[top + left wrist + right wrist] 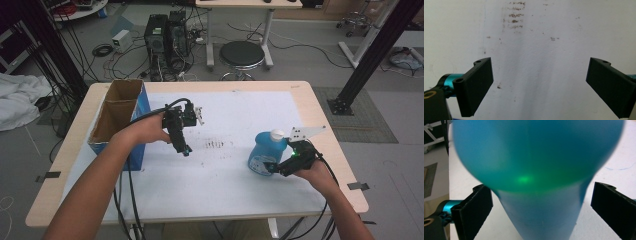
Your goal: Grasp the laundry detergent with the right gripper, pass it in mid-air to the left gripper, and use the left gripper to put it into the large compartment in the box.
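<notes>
- Blue bottle point(266, 150): rounded plastic body, white cap on top, printed label on the front; it stands on the white sheet point(225, 170) at the right side of the counter point(310, 95), just in front of my right gripper point(274, 167).
- My right gripper: jaws spread wide on either side of the bottle; gap visible at both pads, so nothing is clasped; green light glows on the gripper body.
- My left gripper point(186, 150): hangs over the middle of the sheet, jaws wide apart with nothing between them; beside it, at the left edge of the counter, a cardboard box point(117, 112) with blue sides, top open.
- Right gripper view: bottle point(534, 170) up close and blurred, green reflection on its belly; cap and label not visible here; high view supplies both.
- Left gripper view: brown smudges point(514, 15) on the sheet in fine detail; high view gives them as a faint patch.
</notes>
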`<act>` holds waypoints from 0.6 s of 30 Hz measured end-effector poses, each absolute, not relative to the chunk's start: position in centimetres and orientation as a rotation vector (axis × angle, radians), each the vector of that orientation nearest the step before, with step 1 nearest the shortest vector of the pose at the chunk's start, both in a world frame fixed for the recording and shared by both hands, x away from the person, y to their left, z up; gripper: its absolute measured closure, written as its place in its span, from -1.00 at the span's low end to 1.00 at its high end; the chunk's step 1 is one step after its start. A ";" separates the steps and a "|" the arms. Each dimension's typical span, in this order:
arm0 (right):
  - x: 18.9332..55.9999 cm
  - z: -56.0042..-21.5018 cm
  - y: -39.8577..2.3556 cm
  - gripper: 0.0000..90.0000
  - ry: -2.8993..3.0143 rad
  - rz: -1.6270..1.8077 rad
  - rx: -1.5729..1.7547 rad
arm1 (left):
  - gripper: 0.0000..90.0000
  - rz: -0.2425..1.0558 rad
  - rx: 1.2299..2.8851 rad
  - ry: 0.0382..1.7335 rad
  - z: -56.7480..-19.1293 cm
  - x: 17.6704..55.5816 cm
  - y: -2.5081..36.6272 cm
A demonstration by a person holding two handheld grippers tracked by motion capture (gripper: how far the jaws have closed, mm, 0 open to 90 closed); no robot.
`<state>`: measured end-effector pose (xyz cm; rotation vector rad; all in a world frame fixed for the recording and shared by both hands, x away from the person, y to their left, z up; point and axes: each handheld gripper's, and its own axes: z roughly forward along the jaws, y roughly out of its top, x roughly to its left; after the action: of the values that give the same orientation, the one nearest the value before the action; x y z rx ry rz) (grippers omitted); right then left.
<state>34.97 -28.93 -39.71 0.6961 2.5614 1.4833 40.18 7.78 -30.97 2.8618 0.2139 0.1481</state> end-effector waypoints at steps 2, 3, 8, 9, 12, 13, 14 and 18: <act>34.9 -40.0 -28.8 -0.93 2.550 1.499 0.701 | -0.84 0.146 2.864 0.216 -31.0 40.2 7.8; 34.9 -40.1 -28.8 -0.93 2.541 1.508 0.704 | -0.84 0.149 2.865 0.213 -31.0 40.2 7.8; 34.9 -40.3 -28.5 -0.91 2.517 1.536 0.704 | -0.84 0.144 2.864 0.209 -31.1 40.2 7.6; 34.9 -40.3 -28.5 -0.91 2.512 1.544 0.706 | -0.84 0.144 2.866 0.207 -31.1 40.2 7.5; 34.9 -40.6 -28.4 -0.89 2.501 1.562 0.712 | -0.84 0.141 2.864 0.211 -31.2 40.2 7.5; 34.9 -40.7 -28.4 -0.88 2.503 1.566 0.714 | -0.84 0.141 2.865 0.209 -31.2 40.2 7.6; 34.9 -40.8 -28.3 -0.86 2.506 1.566 0.714 | -0.84 0.143 2.864 0.209 -31.2 40.2 7.6; 34.9 -41.0 -28.4 -0.70 2.490 1.589 0.707 | -0.84 0.141 2.864 0.213 -31.3 40.2 7.6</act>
<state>34.87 -28.37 -40.97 0.7069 2.4901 1.5889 40.16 7.61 -31.34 2.8639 0.2126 0.1412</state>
